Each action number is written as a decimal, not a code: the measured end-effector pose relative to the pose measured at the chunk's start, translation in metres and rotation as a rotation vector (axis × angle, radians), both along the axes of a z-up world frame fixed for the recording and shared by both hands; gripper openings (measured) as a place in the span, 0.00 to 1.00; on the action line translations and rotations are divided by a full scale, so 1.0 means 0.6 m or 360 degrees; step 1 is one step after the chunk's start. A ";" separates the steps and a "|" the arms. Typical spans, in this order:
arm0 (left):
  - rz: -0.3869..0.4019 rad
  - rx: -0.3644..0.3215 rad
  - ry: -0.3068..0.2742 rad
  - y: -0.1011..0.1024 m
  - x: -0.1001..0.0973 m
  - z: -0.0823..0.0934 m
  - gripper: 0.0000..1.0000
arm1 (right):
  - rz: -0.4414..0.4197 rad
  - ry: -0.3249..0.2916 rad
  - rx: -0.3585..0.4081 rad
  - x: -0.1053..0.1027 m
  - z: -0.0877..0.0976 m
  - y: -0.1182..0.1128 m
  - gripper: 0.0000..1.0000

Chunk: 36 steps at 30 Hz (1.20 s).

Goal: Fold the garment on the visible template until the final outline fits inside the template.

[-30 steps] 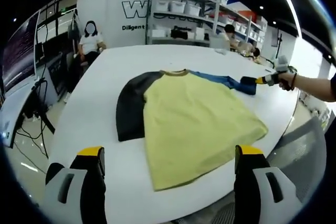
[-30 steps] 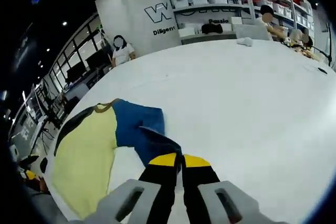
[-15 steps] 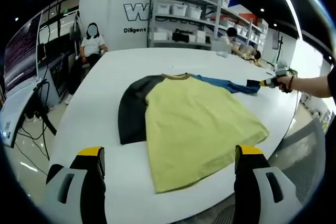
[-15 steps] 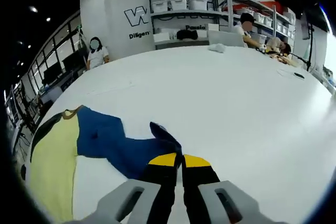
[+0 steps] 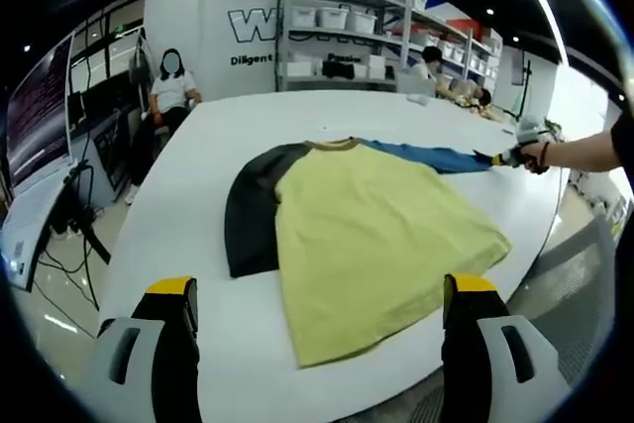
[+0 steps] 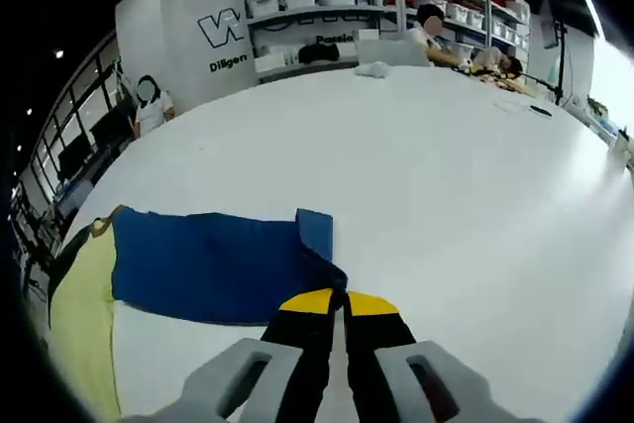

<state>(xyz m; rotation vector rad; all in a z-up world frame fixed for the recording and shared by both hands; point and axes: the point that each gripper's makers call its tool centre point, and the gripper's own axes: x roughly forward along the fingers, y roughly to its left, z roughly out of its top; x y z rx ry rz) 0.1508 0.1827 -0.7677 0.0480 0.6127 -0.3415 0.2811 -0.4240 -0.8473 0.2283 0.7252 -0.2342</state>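
Observation:
A T-shirt with a yellow body (image 5: 371, 230), a black sleeve (image 5: 250, 205) and a blue sleeve (image 5: 428, 155) lies flat on the white table (image 5: 198, 255). My left gripper (image 5: 322, 299) hangs open above the table's near edge, short of the shirt's hem. My right gripper (image 6: 337, 301) is shut on the cuff of the blue sleeve (image 6: 213, 263), which is stretched out flat away from the yellow body (image 6: 77, 329). In the left gripper view that right gripper (image 5: 505, 157) shows at the far right, held by a hand. No template outline is discernible on the table.
The white table (image 6: 475, 195) stretches far beyond the shirt. Shelves with boxes (image 5: 342, 42) stand behind it. One person sits at the far left (image 5: 170, 86); others sit at the far right end (image 6: 433, 32). A chair (image 5: 580, 289) stands by the near right edge.
My right gripper has pulled the blue sleeve outward, from bunched and folded to spread flat and straight. The left gripper has stayed open in place.

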 end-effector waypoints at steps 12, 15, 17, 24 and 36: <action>0.0018 0.0014 -0.0006 0.005 0.001 0.001 0.98 | 0.0002 0.0059 -0.0047 -0.019 -0.009 -0.013 0.12; 0.0018 0.0025 -0.0008 0.006 0.000 0.003 0.99 | -0.0011 0.0016 -0.0051 -0.015 0.003 -0.019 0.20; 0.0014 0.0027 -0.0014 0.006 0.000 0.005 0.99 | -0.0017 -0.0017 -0.0048 -0.010 0.011 -0.022 0.24; 0.0020 0.0069 -0.0044 0.015 0.001 0.017 0.98 | -0.0015 -0.0027 -0.0044 0.014 0.006 -0.027 0.29; 0.0088 0.0037 -0.0057 0.032 -0.006 0.022 0.98 | -0.0023 0.0012 -0.0014 0.032 -0.017 -0.028 0.19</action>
